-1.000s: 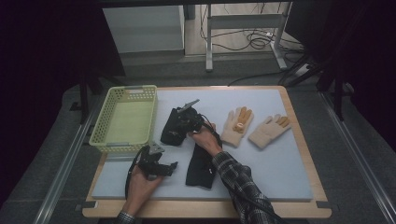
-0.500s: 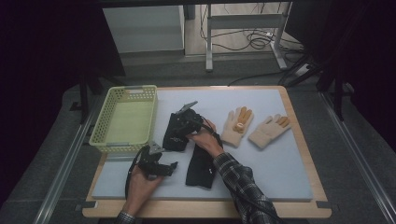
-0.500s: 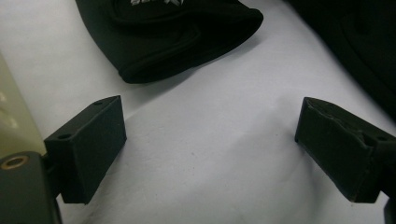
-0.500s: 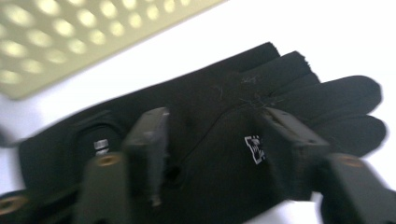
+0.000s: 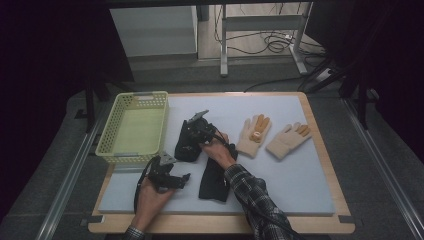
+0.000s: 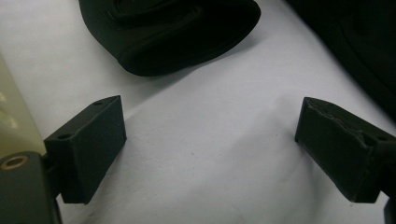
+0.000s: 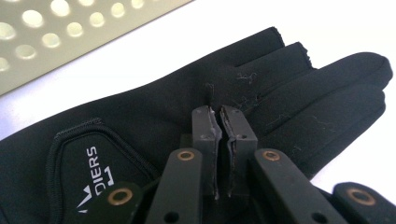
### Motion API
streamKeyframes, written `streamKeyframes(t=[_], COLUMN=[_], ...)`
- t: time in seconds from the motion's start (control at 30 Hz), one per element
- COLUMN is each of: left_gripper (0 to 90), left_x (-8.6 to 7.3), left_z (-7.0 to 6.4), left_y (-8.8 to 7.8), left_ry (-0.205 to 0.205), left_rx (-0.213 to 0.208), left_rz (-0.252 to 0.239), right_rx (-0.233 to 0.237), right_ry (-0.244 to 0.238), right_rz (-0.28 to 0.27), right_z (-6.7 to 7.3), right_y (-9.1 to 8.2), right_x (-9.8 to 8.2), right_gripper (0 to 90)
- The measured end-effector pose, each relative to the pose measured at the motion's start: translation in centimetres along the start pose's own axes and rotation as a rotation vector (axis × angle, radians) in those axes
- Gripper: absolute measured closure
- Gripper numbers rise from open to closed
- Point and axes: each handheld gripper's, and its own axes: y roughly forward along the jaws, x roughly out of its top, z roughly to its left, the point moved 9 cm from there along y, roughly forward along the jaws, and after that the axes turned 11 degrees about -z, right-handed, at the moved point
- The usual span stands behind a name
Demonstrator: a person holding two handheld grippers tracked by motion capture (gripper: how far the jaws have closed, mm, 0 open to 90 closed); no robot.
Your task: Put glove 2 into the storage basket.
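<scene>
Black glove point(image 5: 189, 142): it is laid on the pale mat point(image 5: 300, 180), just at 3 o'clock of the yellow basket point(image 5: 132, 131); white letters are seen near its cuff in the right gripper view.
Right gripper point(image 7: 219, 116): the jaws are brought together over the back of the black glove; they have just been opening and closing again. A thin pinch of cloth may be caught between them, but this cannot be told for sure.
Left gripper point(image 5: 186, 177): it is held low over the mat at 7 o'clock of the black glove; the jaws are spread wide and nothing is between them.
Second black glove point(image 5: 214, 176): it is laid at 5 o'clock of the first one, partly covered by the right forearm.
Cream gloves point(image 5: 254, 134): two are laid at 3 o'clock, well apart from the grippers.
</scene>
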Motion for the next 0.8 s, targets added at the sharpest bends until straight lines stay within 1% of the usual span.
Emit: streamKeyframes(t=[0.07,0.13,0.2,0.37,0.5,0.53,0.7,0.8], left_gripper=[8.6,8.5,8.5,8.6,8.6,8.6,8.6,8.6], left_x=[0.0,0.0,0.0,0.0,0.0,0.0,0.0,0.0], left_z=[0.0,0.0,0.0,0.0,0.0,0.0,0.0,0.0], left_y=[0.0,0.0,0.0,0.0,0.0,0.0,0.0,0.0], left_ry=[-0.001,-0.001,0.001,0.001,0.001,0.002,0.002,0.001], left_rx=[0.000,-0.001,0.000,0.000,0.000,0.000,0.000,0.000], left_rz=[0.000,0.000,0.001,0.001,0.000,-0.001,-0.002,-0.002], right_rx=[0.006,0.018,0.027,0.034,0.040,0.042,0.056,0.065], right_ry=[0.013,0.032,0.036,0.042,0.047,0.055,0.097,0.108], right_rz=[-0.009,-0.031,-0.052,-0.078,-0.097,-0.102,-0.143,-0.154], right_z=[0.0,0.1,0.2,0.5,0.5,0.5,0.2,0.3], right_y=[-0.3,-0.9,-1.7,-3.6,-5.2,-5.5,-8.0,-9.5], right_x=[0.2,0.7,1.4,2.4,2.8,2.8,3.3,3.3], right_gripper=[87.1,87.2,87.2,87.2,87.1,87.2,87.1,87.2])
